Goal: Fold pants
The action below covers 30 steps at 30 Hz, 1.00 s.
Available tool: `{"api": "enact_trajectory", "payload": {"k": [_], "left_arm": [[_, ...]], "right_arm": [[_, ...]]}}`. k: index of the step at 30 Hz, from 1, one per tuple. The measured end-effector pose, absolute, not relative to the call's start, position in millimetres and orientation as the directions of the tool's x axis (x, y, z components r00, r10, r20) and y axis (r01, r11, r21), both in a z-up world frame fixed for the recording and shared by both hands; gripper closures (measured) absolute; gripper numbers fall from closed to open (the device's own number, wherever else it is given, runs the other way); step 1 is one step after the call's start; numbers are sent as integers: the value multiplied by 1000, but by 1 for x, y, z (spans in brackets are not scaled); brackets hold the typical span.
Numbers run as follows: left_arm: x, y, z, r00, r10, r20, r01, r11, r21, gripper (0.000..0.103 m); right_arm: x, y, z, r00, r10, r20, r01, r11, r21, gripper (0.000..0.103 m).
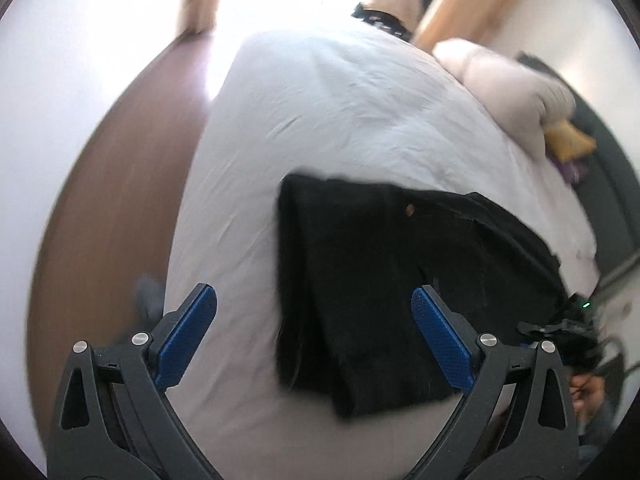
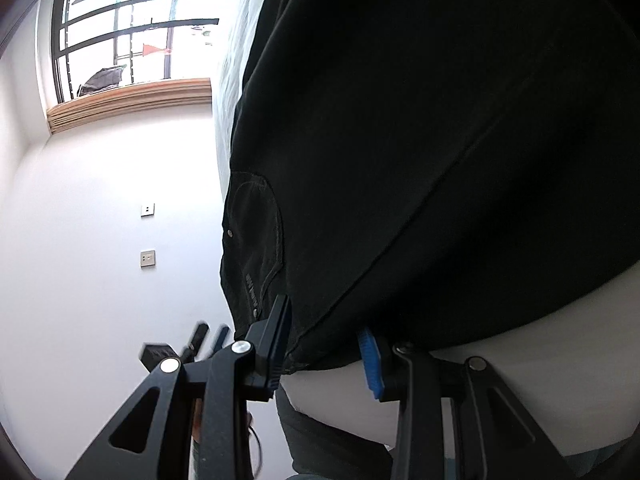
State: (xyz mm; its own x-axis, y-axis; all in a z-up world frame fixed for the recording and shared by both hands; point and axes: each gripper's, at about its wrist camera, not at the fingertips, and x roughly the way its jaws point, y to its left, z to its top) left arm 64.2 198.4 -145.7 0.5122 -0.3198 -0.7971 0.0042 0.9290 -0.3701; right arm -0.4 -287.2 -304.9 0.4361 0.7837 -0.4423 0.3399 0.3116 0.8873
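Risk noted: the right gripper (image 2: 326, 344) has only the near hem edge of the black pants (image 2: 420, 140) between its jaws, a shallow bite. In my judgement a quick lift could let the cloth slip out, or drag only the top layer and undo the fold already made. The fabric is thick at the seam and pocket, which may hold the pads (image 2: 370, 364) apart unevenly. The left view is blurred, so alignment there is uncertain.

Position: the pants (image 1: 380, 272) lie partly folded on the white bed sheet (image 1: 340, 112), toward the near right of the bed. The right gripper pinches their near edge. The left gripper (image 1: 314, 332) hangs above the pants' left folded edge, jaws spread wide, holding nothing. A pillow (image 1: 508, 88) lies at the far right, well apart.
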Motion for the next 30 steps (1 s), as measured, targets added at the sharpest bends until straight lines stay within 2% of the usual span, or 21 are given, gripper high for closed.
{"api": "enact_trajectory", "payload": {"k": [4,9,11,12,13,16,19,30], "left_arm": [[34,206,-167,464,-403,-789,-84,867,-491,3],[23,184,-182,415,-439,-797,-68,858,-509,3],[26,173,-187,412,-447,-794,-54,858,-511,9],[30,170,-188,413,-447,-793,-49,859,-509,15],[30,168,-189,413,-449,-792,-44,859,-510,33],[33,161,-189,414,-420,-807,-52,875,-482,59],[38,157,-191,417,-398,-817,-55,886,-460,72],[43,138,-175,316,-282,-906,-43,950,-310,74]], "right_arm": [[-3,-286,-304,422,791,-443,332,320,888,66],[3,-272,-303,414,786,-458,329,340,881,66],[9,-264,-301,414,783,-465,327,349,878,66],[10,-259,-299,414,782,-467,325,352,878,66],[10,-258,-299,413,780,-470,325,355,876,66],[11,-256,-296,412,776,-477,321,367,873,66],[11,-255,-295,410,774,-482,315,376,871,66],[14,-253,-287,406,750,-521,299,430,852,68]]}}
